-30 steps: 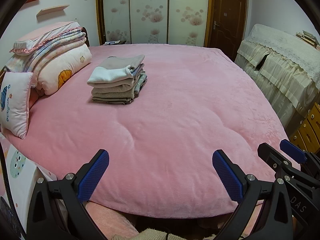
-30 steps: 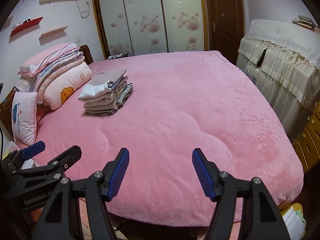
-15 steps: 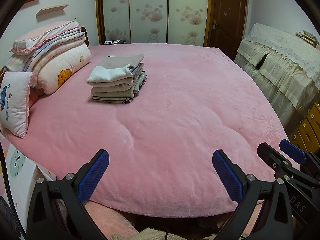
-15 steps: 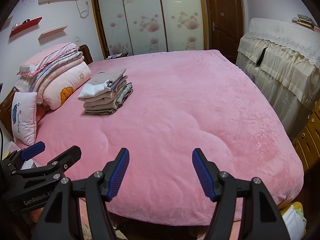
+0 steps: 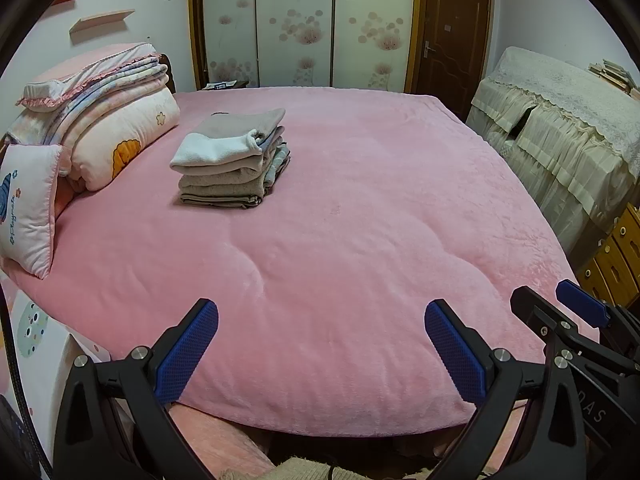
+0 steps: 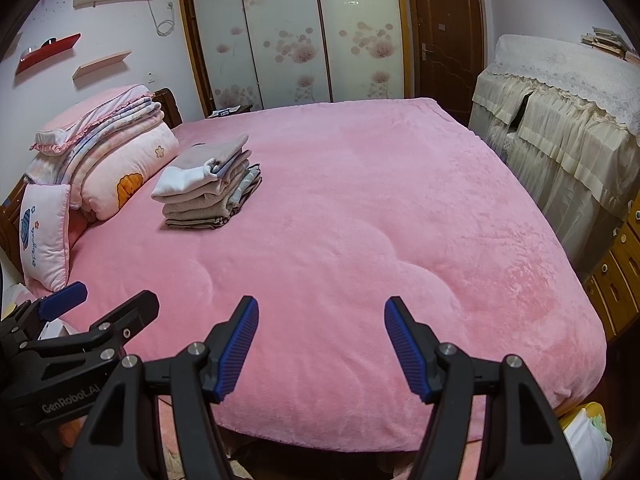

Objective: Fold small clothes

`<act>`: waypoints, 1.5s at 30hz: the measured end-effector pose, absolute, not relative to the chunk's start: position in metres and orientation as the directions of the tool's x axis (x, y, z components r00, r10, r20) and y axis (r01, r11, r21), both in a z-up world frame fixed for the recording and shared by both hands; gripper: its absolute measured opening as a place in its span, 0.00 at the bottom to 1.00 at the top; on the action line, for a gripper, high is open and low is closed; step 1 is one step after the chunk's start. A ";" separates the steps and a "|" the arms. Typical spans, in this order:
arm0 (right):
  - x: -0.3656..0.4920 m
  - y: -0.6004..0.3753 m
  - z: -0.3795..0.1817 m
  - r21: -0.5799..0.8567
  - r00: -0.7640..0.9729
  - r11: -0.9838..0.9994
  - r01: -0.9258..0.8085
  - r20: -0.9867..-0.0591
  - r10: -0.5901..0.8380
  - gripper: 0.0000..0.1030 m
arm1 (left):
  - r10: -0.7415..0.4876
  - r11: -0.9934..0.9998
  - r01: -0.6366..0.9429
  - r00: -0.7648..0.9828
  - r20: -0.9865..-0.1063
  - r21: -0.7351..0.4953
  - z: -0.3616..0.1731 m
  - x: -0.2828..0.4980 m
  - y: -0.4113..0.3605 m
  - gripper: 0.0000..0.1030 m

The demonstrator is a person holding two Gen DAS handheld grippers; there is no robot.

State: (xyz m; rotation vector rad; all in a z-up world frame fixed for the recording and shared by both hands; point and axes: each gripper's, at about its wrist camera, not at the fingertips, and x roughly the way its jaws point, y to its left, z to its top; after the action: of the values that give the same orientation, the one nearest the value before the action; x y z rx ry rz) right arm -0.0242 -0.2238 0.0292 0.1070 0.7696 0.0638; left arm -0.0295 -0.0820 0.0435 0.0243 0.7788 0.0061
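Note:
A stack of folded small clothes, grey, white and beige, sits on the pink bed at the far left; it also shows in the right wrist view. My left gripper is open and empty above the bed's near edge, far from the stack. My right gripper is open and empty, also at the near edge. Each gripper shows in the other's view, the right one and the left one.
Folded quilts and a small pillow lie at the bed's left end. A lace-covered cabinet and wooden drawers stand to the right. Wardrobe doors and a brown door are at the back.
Both views have shifted very slightly; the grippers stay open and the stack has not moved.

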 end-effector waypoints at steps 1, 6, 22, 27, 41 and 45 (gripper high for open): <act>-0.024 -0.223 0.029 0.119 0.717 0.993 -0.017 -0.691 0.095 0.64 | 0.014 1.000 0.004 0.711 -0.703 0.024 0.043 -0.029 -0.082 1.00; -0.024 -0.222 0.028 0.117 0.715 0.993 -0.013 -0.693 0.091 0.64 | 0.010 1.000 0.006 0.706 -0.708 0.020 0.042 -0.027 -0.082 1.00; -0.025 -0.223 0.028 0.119 0.714 0.993 -0.015 -0.693 0.094 0.64 | 0.007 1.000 0.006 0.699 -0.715 0.015 0.039 -0.026 -0.080 1.00; -0.025 -0.223 0.028 0.119 0.714 0.993 -0.016 -0.693 0.094 0.64 | 0.007 1.000 0.006 0.699 -0.715 0.015 0.039 -0.027 -0.081 1.00; -0.024 -0.223 0.029 0.118 0.713 0.993 -0.016 -0.694 0.094 0.64 | 0.007 1.000 0.009 0.696 -0.718 0.018 0.037 -0.028 -0.081 1.00; -0.025 -0.226 0.024 0.123 0.707 0.992 -0.014 -0.700 0.097 0.64 | 0.005 1.000 0.011 0.688 -0.726 0.018 0.035 -0.028 -0.080 1.00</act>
State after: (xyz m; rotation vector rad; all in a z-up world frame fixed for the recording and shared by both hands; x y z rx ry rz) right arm -0.0254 -0.2258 0.0238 0.1112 0.7830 0.0616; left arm -0.0279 -0.0804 0.0355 0.0213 0.8125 -0.0034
